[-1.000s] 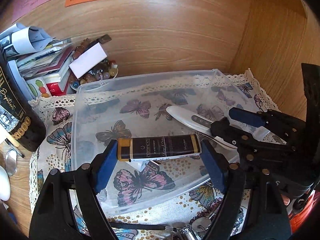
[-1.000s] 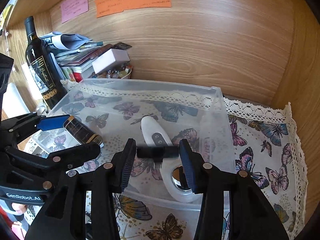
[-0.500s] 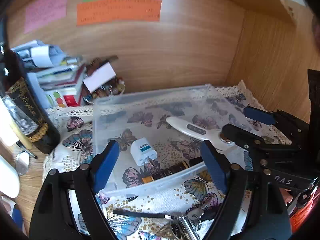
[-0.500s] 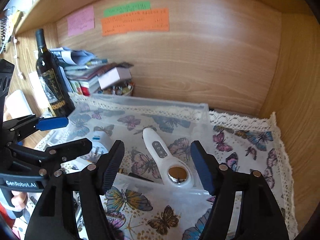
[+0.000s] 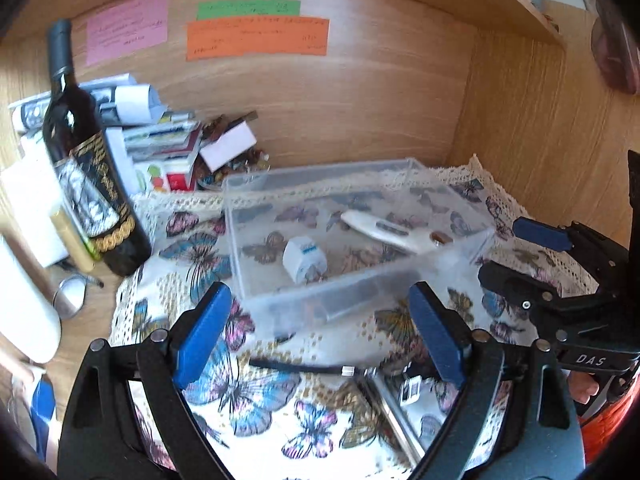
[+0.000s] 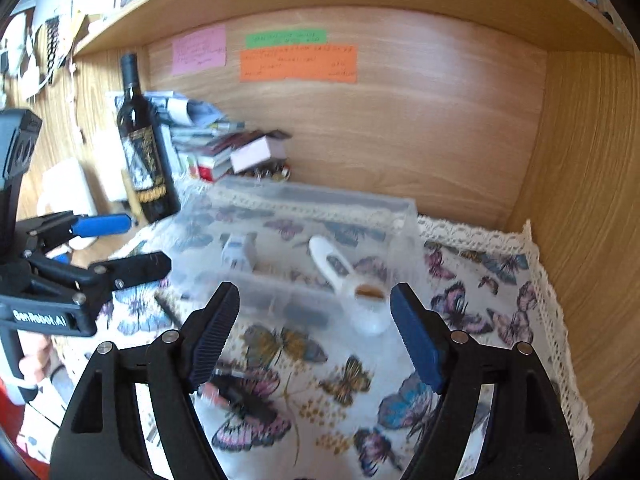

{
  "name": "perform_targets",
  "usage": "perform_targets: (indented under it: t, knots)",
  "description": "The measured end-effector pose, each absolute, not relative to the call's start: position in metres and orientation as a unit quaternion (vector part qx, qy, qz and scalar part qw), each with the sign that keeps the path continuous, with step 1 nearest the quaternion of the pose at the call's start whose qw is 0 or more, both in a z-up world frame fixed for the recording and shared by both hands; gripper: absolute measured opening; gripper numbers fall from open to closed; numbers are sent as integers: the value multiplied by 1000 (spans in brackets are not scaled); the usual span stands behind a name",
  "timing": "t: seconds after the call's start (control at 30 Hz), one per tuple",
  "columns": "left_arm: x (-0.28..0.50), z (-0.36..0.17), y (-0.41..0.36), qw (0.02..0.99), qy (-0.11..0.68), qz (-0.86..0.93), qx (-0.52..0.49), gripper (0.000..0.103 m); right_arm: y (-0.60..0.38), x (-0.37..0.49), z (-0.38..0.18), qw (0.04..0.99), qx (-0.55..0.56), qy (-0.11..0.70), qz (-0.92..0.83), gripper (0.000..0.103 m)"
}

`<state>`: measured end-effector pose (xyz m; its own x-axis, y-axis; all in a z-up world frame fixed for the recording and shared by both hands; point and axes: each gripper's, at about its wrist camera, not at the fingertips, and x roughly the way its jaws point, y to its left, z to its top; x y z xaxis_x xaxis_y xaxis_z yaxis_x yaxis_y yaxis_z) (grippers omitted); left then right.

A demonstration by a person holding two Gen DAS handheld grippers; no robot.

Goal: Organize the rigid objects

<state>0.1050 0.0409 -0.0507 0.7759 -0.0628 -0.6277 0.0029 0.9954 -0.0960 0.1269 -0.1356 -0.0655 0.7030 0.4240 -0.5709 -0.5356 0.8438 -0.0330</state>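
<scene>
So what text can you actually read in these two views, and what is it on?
"DAS": on the right gripper body.
"GenRobot.AI": on the left gripper body.
Sticky notes: handwriting too small to read.
Wine bottle label: blurred, unreadable.
White plug adapter label: too small.

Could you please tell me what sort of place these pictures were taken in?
Probably a home desk nook under a wooden shelf: sticky notes on the back panel, a pile of books and papers beside a wine bottle, and a butterfly-print tablecloth.
</scene>
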Motion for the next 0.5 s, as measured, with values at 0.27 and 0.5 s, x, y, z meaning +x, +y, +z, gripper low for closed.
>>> perform_targets:
  t: [0.27,0.5]
  knots:
    - [91,-81,48,927,373,-11,-43,91,-121,121,-110,884,-114,357,279,75]
    - [83,-103,50,914,401,-22,-53,90,-129,122,-132,866,-109,398,284,64]
